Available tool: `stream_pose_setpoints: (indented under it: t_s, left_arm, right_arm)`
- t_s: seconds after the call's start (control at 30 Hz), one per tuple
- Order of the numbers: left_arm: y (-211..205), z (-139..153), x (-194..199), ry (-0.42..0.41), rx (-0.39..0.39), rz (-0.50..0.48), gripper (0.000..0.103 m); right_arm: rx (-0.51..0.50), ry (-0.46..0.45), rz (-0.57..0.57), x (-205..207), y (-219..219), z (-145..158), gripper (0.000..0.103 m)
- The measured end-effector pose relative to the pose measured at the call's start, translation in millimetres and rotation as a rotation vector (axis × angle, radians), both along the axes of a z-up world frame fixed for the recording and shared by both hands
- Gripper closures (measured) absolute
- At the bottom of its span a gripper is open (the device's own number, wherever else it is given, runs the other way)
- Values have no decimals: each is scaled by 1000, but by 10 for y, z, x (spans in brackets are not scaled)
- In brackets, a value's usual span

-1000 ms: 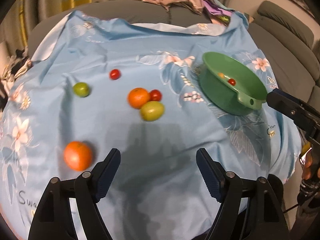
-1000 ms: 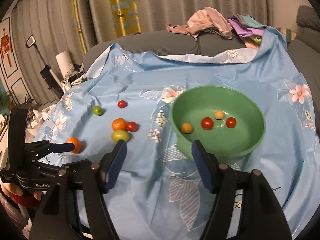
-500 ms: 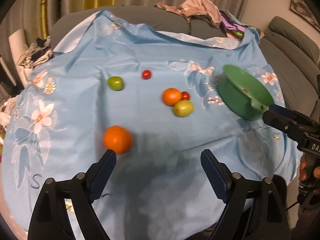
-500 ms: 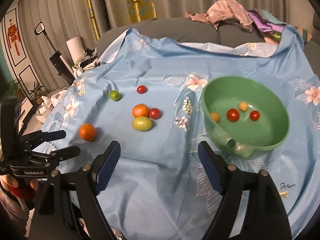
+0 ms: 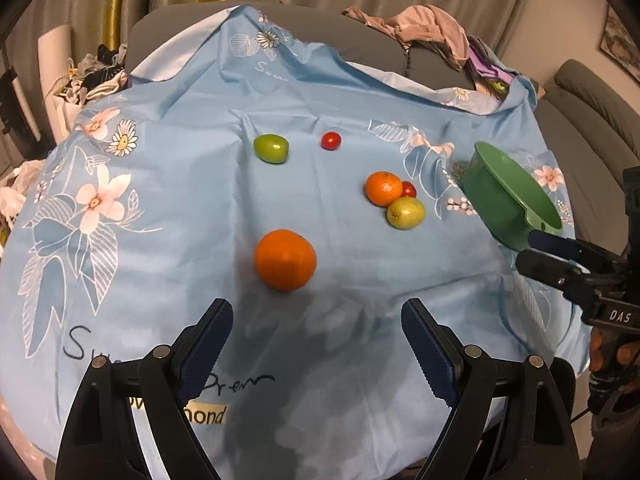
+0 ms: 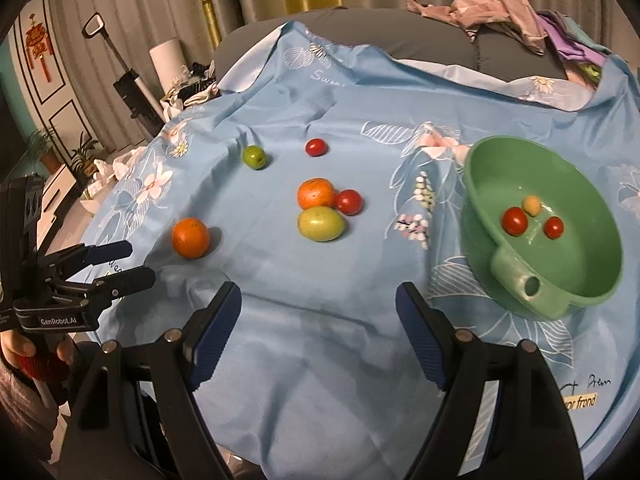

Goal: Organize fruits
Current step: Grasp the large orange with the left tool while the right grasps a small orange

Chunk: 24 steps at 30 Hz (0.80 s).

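Observation:
A large orange (image 5: 285,259) lies on the blue floral cloth just ahead of my open, empty left gripper (image 5: 316,332); it also shows in the right wrist view (image 6: 191,237). A smaller orange (image 5: 383,188), a red tomato (image 5: 409,189) and a yellow-green fruit (image 5: 405,213) sit together in the middle. A green fruit (image 5: 271,148) and a small red tomato (image 5: 330,140) lie farther back. The green bowl (image 6: 592,288) at the right holds two red tomatoes (image 6: 515,221) and a small yellow fruit (image 6: 532,205). My right gripper (image 6: 318,312) is open and empty, left of the bowl.
The blue cloth (image 5: 168,208) covers a rounded table that drops off at the front and sides. A grey sofa with piled clothes (image 5: 424,28) stands behind. Curtains, a white roll (image 6: 166,60) and clutter are at the back left.
My left gripper has swung left and closer to the large orange, which now sits centred ahead of it. My right gripper has shifted left, so the bowl now lies to its right.

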<state>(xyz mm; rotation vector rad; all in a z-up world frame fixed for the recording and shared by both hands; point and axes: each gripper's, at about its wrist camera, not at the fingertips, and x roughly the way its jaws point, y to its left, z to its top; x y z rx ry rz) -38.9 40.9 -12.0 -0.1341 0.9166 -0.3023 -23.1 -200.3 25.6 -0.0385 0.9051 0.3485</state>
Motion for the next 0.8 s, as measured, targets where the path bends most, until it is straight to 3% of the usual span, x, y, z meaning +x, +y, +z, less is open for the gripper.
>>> stream_pose_setpoints:
  t_s: [0.3,0.47,0.63,0.8]
  left_arm:
    - [9,-75,245,-16,14,-26,22]
    - [-17,-180,385,-8,60,-49,41]
    - [-35,-273,483,-3,101,-58,43]
    - [-97,-329,519,-8,149,-72,53]
  right_arm:
    - [-3,28,40,116,129,-82,22]
    - [0,38,57,192,185,-124,22]
    - [16,55,58,273,193,-174,22]
    - [29,66,59,359,208,-218,22]
